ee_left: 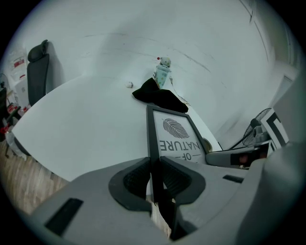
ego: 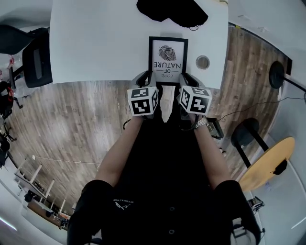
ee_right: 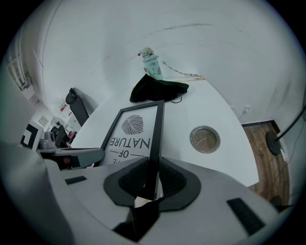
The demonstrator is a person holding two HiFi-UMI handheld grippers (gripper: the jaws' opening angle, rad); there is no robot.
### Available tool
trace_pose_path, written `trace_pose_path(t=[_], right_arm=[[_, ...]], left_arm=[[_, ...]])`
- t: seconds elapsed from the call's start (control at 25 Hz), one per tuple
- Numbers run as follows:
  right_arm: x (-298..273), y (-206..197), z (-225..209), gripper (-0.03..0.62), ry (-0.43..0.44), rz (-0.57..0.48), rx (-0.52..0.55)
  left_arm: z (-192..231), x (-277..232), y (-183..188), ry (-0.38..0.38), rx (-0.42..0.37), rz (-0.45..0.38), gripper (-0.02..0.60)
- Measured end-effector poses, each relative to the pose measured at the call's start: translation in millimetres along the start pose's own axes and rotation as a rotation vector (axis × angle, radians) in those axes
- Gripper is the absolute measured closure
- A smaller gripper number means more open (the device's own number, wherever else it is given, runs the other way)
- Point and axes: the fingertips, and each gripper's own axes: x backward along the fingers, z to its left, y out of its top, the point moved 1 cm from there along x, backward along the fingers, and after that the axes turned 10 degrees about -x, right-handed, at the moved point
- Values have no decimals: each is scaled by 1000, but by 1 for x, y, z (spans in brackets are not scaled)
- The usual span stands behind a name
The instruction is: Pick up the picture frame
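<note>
A black picture frame (ego: 167,60) with a leaf print and the words "LOVE OF NATURE" lies at the near edge of the white table (ego: 95,43), its near end over the edge. My left gripper (ego: 145,79) is shut on the frame's left rail (ee_left: 154,143) near the bottom corner. On the right rail (ee_right: 157,139), my right gripper (ego: 187,80) is shut too. In both gripper views the dark pads press on the thin rail from each side. The frame's near end looks lifted slightly off the table.
A black cloth (ego: 173,11) lies at the table's far side, with a small plush toy (ee_right: 150,62) behind it. A round cable grommet (ego: 202,62) sits to the right of the frame. Wooden floor (ego: 76,124) lies below; black office chairs (ego: 36,57) stand to the left.
</note>
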Motion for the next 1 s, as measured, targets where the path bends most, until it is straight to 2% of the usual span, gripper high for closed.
trace_pose_path(t=[0.4,1.0], right_arm=[[24,1,24,525,2,-103,0],[80,38,46,526,6,-251,45]], left_arm=[[7,30,10,1,-35,-87,510],[-6,79,60,-8,-82,-235,509]])
